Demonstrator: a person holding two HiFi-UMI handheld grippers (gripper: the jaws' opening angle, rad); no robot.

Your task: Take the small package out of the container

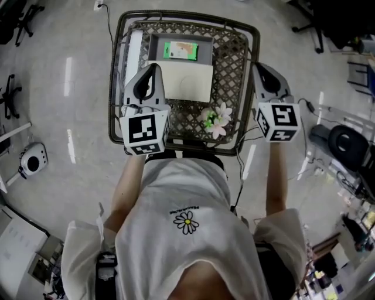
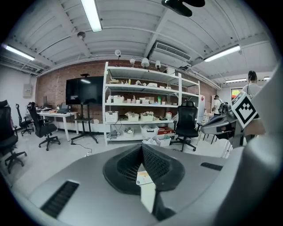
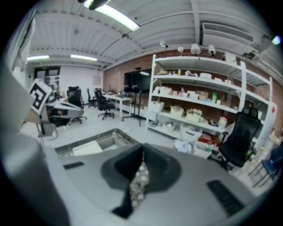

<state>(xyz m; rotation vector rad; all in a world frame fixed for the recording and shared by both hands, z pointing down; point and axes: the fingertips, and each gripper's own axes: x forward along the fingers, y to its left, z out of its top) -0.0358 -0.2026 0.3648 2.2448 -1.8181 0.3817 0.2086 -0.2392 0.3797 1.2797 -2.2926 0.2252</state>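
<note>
A dark wire basket [image 1: 181, 15] stands on the floor in front of me. Inside lie a white flat package [image 1: 186, 81], a small package with a green label [image 1: 180, 50] at the far end, and a flower sprig [image 1: 217, 120] near the front rim. My left gripper [image 1: 155, 66] hangs over the basket's left side beside the white package, jaws together and holding nothing. My right gripper [image 1: 258, 65] hovers over the basket's right rim, shut and empty. In the left gripper view the left gripper [image 2: 142, 146] shows its jaws meeting. The right gripper view shows the right gripper [image 3: 143, 151] closed, with the basket [image 3: 95, 142] to its left.
A long white item [image 1: 135, 47] lies along the basket's left wall. On the floor sit a white device [image 1: 32, 159] at the left, cables, and office chairs [image 1: 345, 140] at the right. Shelving [image 2: 146, 106] and desks stand farther off.
</note>
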